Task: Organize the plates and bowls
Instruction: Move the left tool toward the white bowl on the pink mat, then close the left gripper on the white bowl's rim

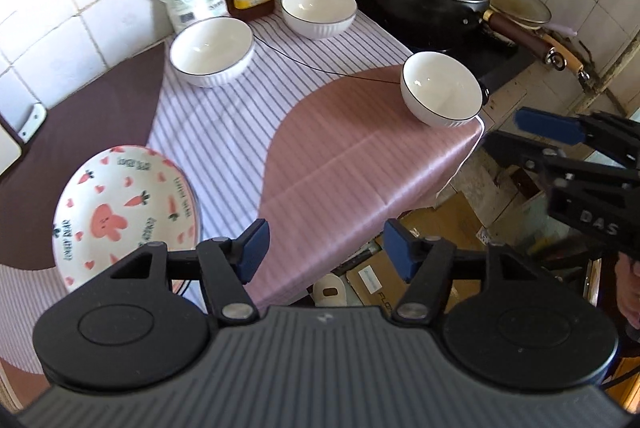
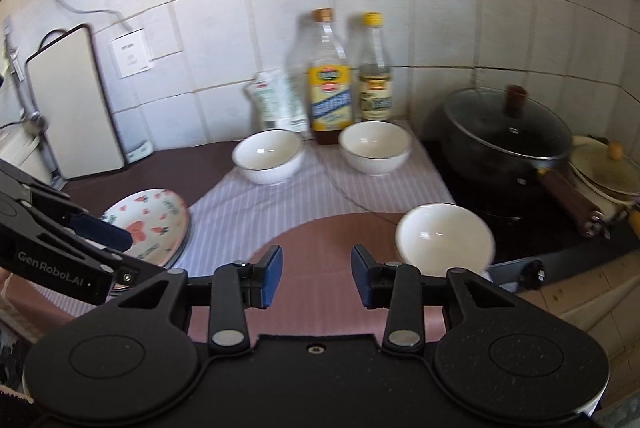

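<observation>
Tiled kitchen counter, striped cloth. Both sets of tongs apart, empty: left gripper [image 1: 324, 248], right gripper [image 2: 316, 276]. Carrot-print plates [image 1: 120, 212] lower left, three white bowls [image 1: 212, 50] upper centre. Ceramic: rigid, slick, breakable; I'd pinch rims.

A shallow white ceramic plate with pink rabbit and carrot prints [image 1: 124, 212] lies at the left of the striped cloth. Three white ribbed ceramic bowls with dark rims [image 1: 213, 51] [image 1: 319, 10] [image 1: 441, 93] stand upright and apart, all empty.
</observation>
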The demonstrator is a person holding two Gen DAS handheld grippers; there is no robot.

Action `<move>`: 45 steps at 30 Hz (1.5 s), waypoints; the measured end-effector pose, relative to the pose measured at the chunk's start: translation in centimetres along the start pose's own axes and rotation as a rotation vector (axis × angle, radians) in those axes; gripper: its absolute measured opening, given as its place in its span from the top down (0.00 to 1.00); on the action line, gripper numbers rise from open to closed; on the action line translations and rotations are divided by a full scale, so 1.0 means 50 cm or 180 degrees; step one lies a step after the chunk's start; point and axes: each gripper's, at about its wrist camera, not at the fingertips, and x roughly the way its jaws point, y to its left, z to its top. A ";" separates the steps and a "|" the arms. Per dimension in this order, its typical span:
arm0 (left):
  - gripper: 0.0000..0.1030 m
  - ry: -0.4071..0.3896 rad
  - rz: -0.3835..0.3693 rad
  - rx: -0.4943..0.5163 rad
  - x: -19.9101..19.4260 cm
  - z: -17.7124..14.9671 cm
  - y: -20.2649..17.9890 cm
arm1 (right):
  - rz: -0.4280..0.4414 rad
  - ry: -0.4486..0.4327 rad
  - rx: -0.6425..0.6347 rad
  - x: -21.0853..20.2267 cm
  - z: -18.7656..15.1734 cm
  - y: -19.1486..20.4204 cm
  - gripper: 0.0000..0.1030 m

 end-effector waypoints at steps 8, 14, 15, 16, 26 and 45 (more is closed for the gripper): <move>0.27 0.0286 0.0028 0.0187 0.111 0.043 -0.044 | -0.0103 -0.0108 0.0333 0.033 -0.042 -0.111 0.42; 0.27 0.0289 0.0003 0.0122 0.180 0.076 -0.051 | -0.0267 -0.0241 0.0464 0.079 -0.080 -0.172 0.32; 0.26 0.0254 -0.0010 0.0094 0.188 0.083 -0.053 | -0.0295 -0.0259 0.0454 0.089 -0.086 -0.180 0.31; 0.25 0.0218 -0.0015 0.0070 0.197 0.091 -0.054 | -0.0304 -0.0275 0.0434 0.099 -0.093 -0.191 0.30; 0.14 -0.0235 -0.0144 -0.0137 0.253 0.157 -0.088 | -0.0337 -0.0189 -0.0104 0.208 -0.146 -0.232 0.13; 0.27 -0.0222 -0.0485 -0.0411 0.423 0.201 -0.143 | -0.0322 -0.0509 -0.0240 0.337 -0.179 -0.233 0.12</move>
